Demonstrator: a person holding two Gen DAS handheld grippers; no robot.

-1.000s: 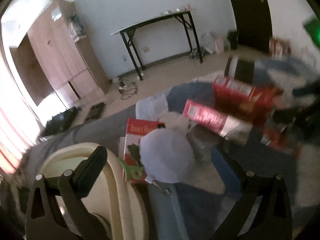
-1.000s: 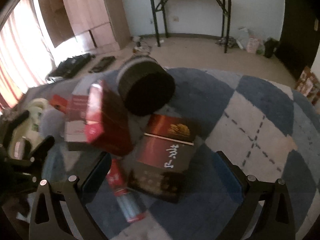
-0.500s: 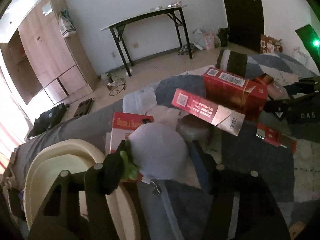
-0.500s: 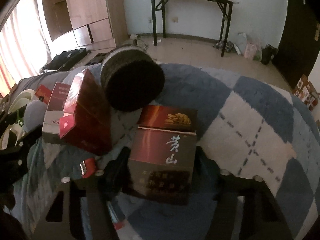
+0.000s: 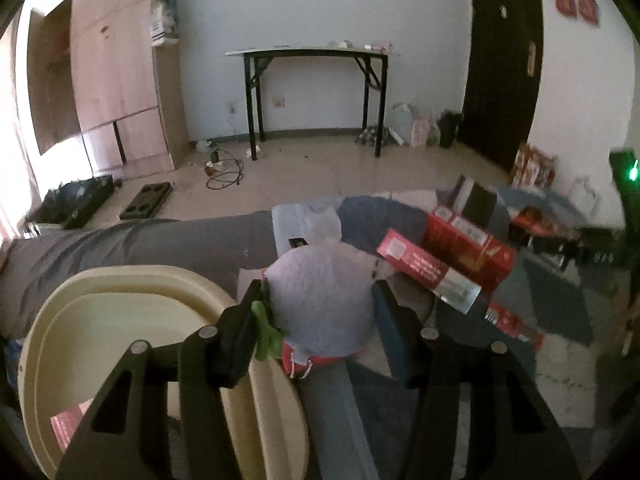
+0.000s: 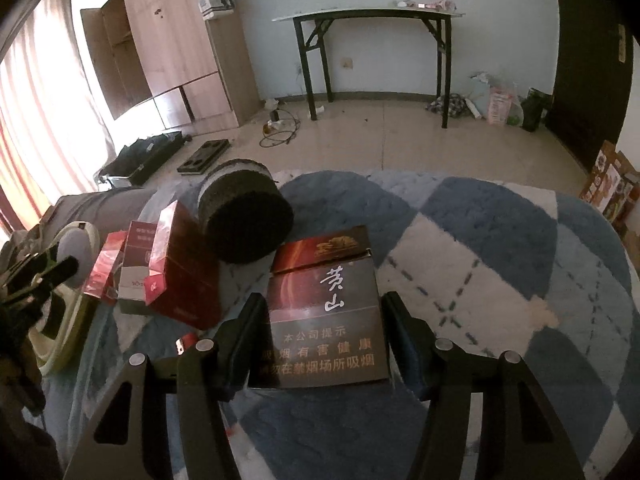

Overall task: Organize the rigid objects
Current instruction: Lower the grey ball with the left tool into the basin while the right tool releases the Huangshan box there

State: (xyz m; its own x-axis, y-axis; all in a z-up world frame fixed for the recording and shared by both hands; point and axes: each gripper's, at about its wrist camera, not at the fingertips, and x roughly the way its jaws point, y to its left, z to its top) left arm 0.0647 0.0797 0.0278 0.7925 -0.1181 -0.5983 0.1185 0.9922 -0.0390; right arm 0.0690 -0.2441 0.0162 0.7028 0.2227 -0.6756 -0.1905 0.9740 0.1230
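Note:
A pale lilac plush ball with a green tag and a red base sits between the pads of my left gripper. The jaws are closing and both pads press on the ball, next to the cream basin. My right gripper has its jaws closing on a dark red-brown carton with white characters. Both pads touch the carton's sides as it lies on the rug. In the right wrist view, the left gripper shows at far left over the basin.
Two red cartons lean together left of the dark carton, with a black fuzzy cylinder behind them. A small red pack lies on the rug. A red card lies in the basin. A black table and a wardrobe stand far off.
Both grippers went from wide open to closed, the left on the plush ball and the right on the dark carton. The left gripper rose and rolled level with the ball.

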